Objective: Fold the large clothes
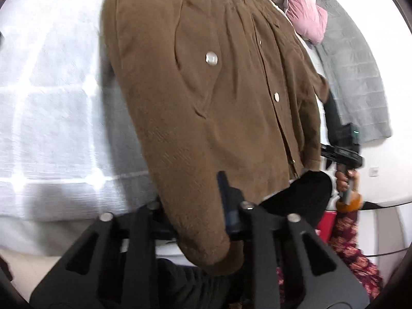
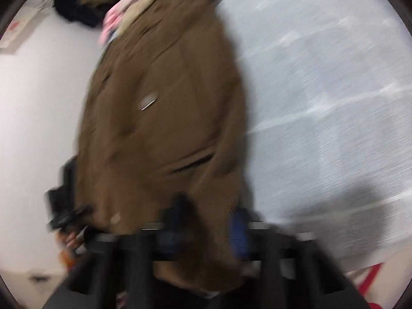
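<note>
A brown corduroy jacket [image 1: 206, 90] with metal snap buttons lies front up on a white bedcover [image 1: 51, 128]. My left gripper [image 1: 203, 213] is at the jacket's near lower edge. Cloth fills the gap between its jaws and a blue pad [image 1: 229, 206] presses on it, so it is shut on the jacket. In the blurred right wrist view the jacket [image 2: 159, 103] runs away from my right gripper [image 2: 207, 229]. Its blue pads [image 2: 239, 234] are shut on the hem. A hand holds the right gripper's body [image 1: 345, 152] at the jacket's other lower corner.
A pink cushion [image 1: 306, 18] and a grey quilted garment [image 1: 355, 77] lie beyond the jacket's collar end. A dark garment [image 2: 77, 2] sits at the far left of the bed. A person's patterned sleeve [image 1: 355, 252] and something red [image 1: 325, 224] are near the bed's edge.
</note>
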Demonstrator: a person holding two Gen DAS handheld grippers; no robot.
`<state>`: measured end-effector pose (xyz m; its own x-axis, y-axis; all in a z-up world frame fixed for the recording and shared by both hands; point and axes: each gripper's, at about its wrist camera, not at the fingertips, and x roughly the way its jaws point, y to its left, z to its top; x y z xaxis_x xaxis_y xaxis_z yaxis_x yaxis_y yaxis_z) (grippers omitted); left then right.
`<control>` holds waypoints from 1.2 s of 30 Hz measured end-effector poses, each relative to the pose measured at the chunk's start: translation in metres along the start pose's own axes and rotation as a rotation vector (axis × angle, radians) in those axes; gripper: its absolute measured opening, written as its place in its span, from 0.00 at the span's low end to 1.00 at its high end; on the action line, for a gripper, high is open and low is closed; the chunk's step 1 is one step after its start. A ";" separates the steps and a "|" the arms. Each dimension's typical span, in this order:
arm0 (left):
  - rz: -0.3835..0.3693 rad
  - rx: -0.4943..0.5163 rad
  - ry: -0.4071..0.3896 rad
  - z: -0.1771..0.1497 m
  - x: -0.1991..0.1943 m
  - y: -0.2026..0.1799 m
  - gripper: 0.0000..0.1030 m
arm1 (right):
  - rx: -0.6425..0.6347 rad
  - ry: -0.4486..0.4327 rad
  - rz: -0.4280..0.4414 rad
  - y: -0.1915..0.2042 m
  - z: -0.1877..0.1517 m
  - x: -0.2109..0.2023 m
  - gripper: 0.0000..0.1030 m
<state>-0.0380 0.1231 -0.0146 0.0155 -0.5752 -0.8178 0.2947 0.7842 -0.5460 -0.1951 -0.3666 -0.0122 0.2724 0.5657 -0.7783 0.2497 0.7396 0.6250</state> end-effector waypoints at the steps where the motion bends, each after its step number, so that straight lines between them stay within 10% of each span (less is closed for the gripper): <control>1: -0.016 0.011 -0.051 0.000 -0.017 -0.006 0.20 | -0.030 -0.023 -0.034 0.007 -0.003 -0.005 0.08; 7: -0.029 0.063 -0.217 -0.010 -0.099 -0.024 0.17 | -0.143 -0.275 -0.125 0.045 -0.023 -0.111 0.04; 13: 0.397 0.080 0.078 -0.022 -0.020 0.002 0.27 | -0.120 -0.089 -0.446 0.017 -0.036 -0.086 0.02; 16: 0.368 0.054 0.010 -0.013 -0.030 -0.008 0.34 | -0.046 -0.076 -0.370 -0.003 -0.033 -0.082 0.06; 18: 0.373 0.064 -0.067 -0.004 -0.051 -0.020 0.52 | -0.041 -0.106 -0.309 -0.004 -0.032 -0.087 0.23; 20: 0.410 0.116 -0.141 0.003 -0.066 -0.035 0.72 | -0.049 -0.124 -0.293 -0.002 -0.028 -0.086 0.68; 21: 0.421 0.136 -0.154 0.005 -0.067 -0.038 0.72 | -0.047 -0.131 -0.279 -0.003 -0.025 -0.083 0.70; 28: 0.329 0.014 0.070 0.007 -0.016 0.024 0.72 | 0.126 -0.007 0.035 -0.028 -0.018 -0.019 0.70; 30: 0.283 -0.014 0.093 0.005 -0.003 0.027 0.72 | 0.117 0.024 0.149 -0.020 -0.020 -0.006 0.50; 33: 0.153 0.023 0.095 0.002 -0.010 0.007 0.25 | 0.030 0.086 0.189 0.007 -0.025 0.009 0.17; 36: -0.014 0.084 -0.071 0.004 -0.056 -0.026 0.17 | -0.089 -0.058 0.177 0.050 -0.024 -0.031 0.13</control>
<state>-0.0428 0.1335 0.0460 0.0777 -0.6034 -0.7937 0.3743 0.7555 -0.5377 -0.2137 -0.3382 0.0423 0.3588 0.6698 -0.6501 0.1110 0.6610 0.7422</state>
